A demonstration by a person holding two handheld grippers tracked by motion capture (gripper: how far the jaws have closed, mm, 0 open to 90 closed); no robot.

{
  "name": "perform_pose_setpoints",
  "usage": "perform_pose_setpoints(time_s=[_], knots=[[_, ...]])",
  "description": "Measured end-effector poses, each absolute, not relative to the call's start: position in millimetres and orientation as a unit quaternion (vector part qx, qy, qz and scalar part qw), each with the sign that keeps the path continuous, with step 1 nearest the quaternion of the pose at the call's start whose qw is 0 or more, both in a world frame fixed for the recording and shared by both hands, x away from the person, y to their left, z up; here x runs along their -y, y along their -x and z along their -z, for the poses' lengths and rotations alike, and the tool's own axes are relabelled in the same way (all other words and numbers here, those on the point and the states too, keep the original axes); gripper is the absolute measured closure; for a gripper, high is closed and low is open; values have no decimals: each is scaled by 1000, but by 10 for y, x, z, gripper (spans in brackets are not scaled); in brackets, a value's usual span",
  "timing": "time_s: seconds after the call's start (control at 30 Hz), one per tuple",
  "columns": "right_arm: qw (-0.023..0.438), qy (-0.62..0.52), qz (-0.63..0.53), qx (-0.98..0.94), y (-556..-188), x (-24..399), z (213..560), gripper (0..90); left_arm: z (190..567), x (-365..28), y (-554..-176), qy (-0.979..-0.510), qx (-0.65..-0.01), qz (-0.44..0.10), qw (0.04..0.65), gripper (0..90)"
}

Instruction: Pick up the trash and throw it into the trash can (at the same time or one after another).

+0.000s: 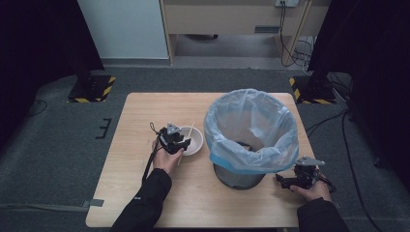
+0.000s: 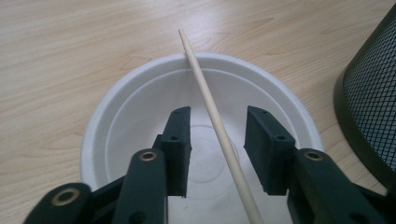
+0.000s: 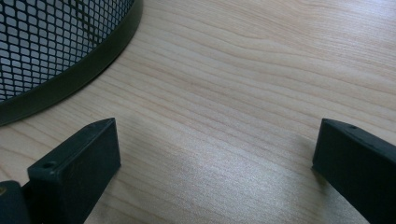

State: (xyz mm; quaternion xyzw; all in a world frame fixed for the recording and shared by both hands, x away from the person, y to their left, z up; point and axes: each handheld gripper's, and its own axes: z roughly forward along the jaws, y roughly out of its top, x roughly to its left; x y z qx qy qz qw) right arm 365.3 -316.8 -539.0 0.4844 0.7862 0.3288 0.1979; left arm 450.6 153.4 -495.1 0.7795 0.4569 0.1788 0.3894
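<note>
A white bowl point(image 1: 197, 148) sits left of centre on the wooden table, and a thin wooden stick point(image 1: 191, 129) leans out over its far rim. My left gripper point(image 1: 181, 143) reaches down into the bowl point(image 2: 116, 100). In the left gripper view the stick point(image 2: 205, 93) runs between the two jaws of my left gripper point(image 2: 218, 114), with a gap on either side, so the pads are not pressing on it. My right gripper point(image 1: 286, 182) rests low at the table's front right; its jaws point(image 3: 217, 140) stand wide apart over bare wood with nothing between them.
A black mesh bin point(image 1: 249, 130) lined with a pale blue plastic bag stands between the two grippers, close to the bowl's right side point(image 2: 373, 102) and just left of the right gripper point(image 3: 56, 46). The table point(image 1: 145, 111) is bare wood elsewhere.
</note>
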Motion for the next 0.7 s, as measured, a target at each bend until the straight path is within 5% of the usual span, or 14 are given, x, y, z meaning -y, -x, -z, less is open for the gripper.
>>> perform_pose_setpoints(time_s=[0.7], knots=[[198,-485,-329,-786,-3653,3168,5390,10,4965,-1552,-4521,-777,-480,-148,379,850]])
